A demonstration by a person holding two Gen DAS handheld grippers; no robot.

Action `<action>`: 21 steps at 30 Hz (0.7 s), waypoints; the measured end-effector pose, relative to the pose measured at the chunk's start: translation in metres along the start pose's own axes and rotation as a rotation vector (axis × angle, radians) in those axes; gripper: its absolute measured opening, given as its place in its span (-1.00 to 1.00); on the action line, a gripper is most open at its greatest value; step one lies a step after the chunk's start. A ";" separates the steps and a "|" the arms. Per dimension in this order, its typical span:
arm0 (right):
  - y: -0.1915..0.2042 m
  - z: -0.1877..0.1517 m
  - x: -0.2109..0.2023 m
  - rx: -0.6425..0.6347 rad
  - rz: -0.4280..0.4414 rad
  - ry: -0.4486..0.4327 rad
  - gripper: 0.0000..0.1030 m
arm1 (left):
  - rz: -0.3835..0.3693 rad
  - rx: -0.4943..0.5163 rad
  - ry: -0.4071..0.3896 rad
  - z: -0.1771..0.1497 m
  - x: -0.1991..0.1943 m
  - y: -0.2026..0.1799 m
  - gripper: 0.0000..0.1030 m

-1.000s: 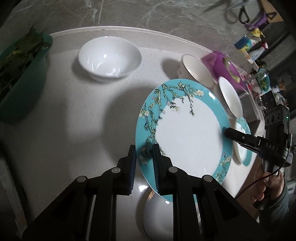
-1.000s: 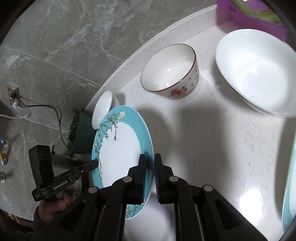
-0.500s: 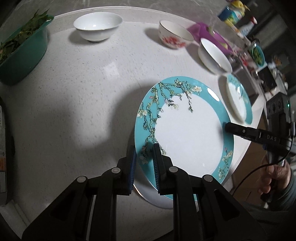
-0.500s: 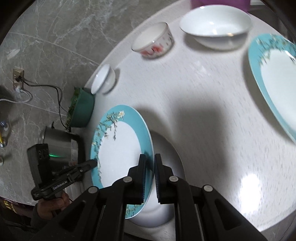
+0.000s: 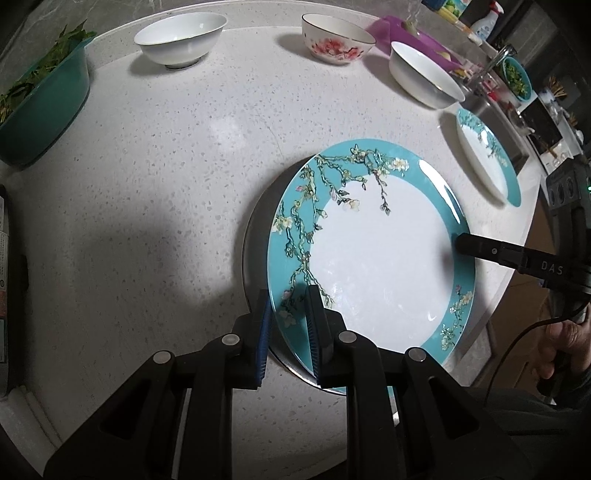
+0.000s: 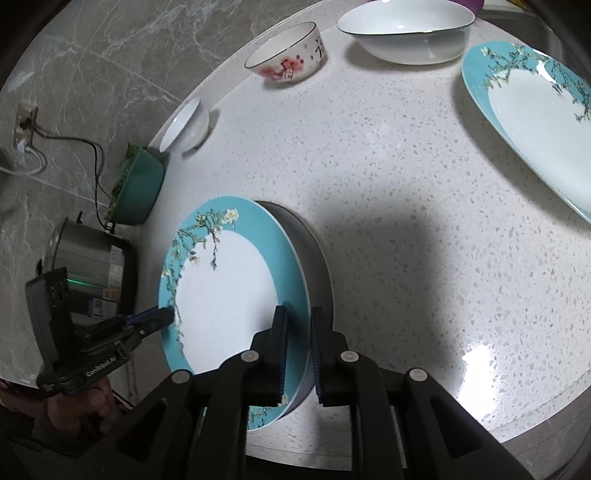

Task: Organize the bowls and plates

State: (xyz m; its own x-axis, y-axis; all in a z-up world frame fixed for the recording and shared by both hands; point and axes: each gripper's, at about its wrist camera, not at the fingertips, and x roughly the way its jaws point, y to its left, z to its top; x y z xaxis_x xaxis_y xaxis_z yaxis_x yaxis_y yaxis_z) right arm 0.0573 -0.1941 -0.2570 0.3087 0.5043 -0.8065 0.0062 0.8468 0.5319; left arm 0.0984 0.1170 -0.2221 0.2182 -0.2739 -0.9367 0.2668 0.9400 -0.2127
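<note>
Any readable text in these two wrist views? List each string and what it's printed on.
"DAS" – on the right gripper, along its black arm, left wrist view.
"GenRobot.AI" – on the left gripper, along its black body, right wrist view.
Dark characters on the floral bowl: too blurred to read.
Stickers on the steel pot: too small to read.
Labels on the bottles at the back: unreadable.

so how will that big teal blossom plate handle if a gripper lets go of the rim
The teal blossom plate looks like glazed ceramic: stiff, probably slippery and chip-prone. Pinched only at opposite rims by the left gripper and right gripper, it would likely tip.
</note>
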 end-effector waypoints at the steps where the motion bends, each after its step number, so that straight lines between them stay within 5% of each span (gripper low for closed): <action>1: 0.001 -0.001 0.001 -0.012 -0.009 -0.003 -0.71 | 0.004 -0.001 0.003 0.000 0.001 0.002 -0.68; 15: 0.041 -0.005 0.014 -0.242 -0.191 -0.023 -0.59 | 0.146 0.078 -0.013 0.002 0.011 -0.007 -0.66; 21: 0.051 -0.011 0.016 -0.310 -0.254 -0.034 -0.51 | 0.148 0.088 -0.020 0.004 0.011 -0.007 -0.62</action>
State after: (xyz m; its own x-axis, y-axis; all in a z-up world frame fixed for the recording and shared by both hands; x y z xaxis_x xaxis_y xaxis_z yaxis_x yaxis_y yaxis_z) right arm 0.0523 -0.1413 -0.2460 0.3652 0.2705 -0.8908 -0.1991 0.9574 0.2091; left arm 0.1030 0.1062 -0.2302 0.2791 -0.1390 -0.9502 0.3113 0.9491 -0.0474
